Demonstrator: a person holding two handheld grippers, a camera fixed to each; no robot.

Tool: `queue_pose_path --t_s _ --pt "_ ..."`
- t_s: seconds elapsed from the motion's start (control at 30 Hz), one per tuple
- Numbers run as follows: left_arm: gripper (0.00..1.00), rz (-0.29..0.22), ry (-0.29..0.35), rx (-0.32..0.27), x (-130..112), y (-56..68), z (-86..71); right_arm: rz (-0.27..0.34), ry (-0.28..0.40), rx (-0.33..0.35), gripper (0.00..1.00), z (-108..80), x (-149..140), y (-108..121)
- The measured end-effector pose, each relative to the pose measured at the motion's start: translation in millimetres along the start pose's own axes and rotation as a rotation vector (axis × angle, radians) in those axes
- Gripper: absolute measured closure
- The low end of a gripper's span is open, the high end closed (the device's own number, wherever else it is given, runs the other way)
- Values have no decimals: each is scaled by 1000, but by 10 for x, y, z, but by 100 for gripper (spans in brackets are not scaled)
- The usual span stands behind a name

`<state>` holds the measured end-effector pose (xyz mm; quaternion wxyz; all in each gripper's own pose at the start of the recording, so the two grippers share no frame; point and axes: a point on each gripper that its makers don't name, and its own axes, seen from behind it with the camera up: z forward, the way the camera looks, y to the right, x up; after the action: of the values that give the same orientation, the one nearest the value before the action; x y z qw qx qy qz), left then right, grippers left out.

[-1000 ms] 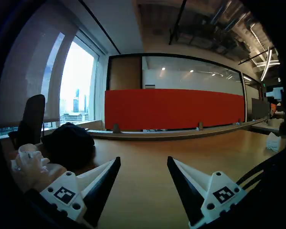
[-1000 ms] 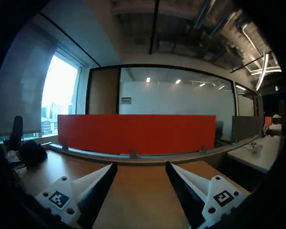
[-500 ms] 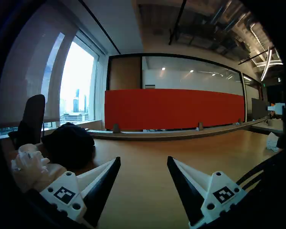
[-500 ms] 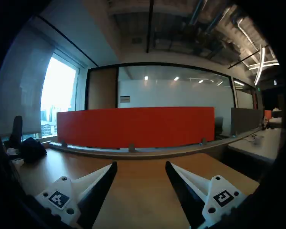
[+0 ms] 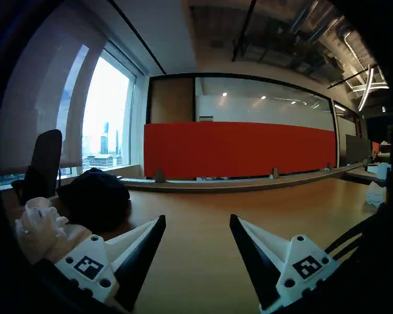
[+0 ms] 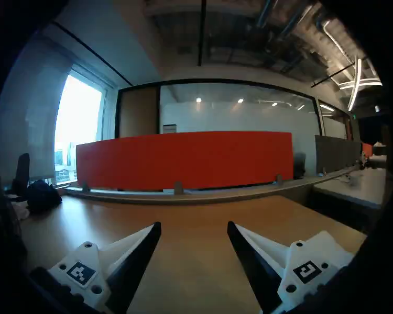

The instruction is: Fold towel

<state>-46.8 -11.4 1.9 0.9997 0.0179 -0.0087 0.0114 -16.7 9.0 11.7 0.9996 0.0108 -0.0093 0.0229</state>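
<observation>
Low in each frame, the left gripper (image 5: 197, 216) and the right gripper (image 6: 194, 224) are held spread over a wooden desk (image 5: 301, 204), nothing pinched; the towel's place cannot be told; likely soft and light, it is best taken by its corners.

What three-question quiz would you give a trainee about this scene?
1. True or false: the left gripper is shut on a towel.
2. Which colour is the divider panel behind the wooden table? A blue, B red, C green.
3. Short answer: is the right gripper open or shut?
Key: 1 false, it is open and holds nothing; 2 B; 3 open.
</observation>
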Motion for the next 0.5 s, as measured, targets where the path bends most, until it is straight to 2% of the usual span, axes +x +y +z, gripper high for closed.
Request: queue_pose_path --t_s 0.5 --pt "10 0 0 0 -1 3 -5 46 -3 -35 1 46 -93 135"
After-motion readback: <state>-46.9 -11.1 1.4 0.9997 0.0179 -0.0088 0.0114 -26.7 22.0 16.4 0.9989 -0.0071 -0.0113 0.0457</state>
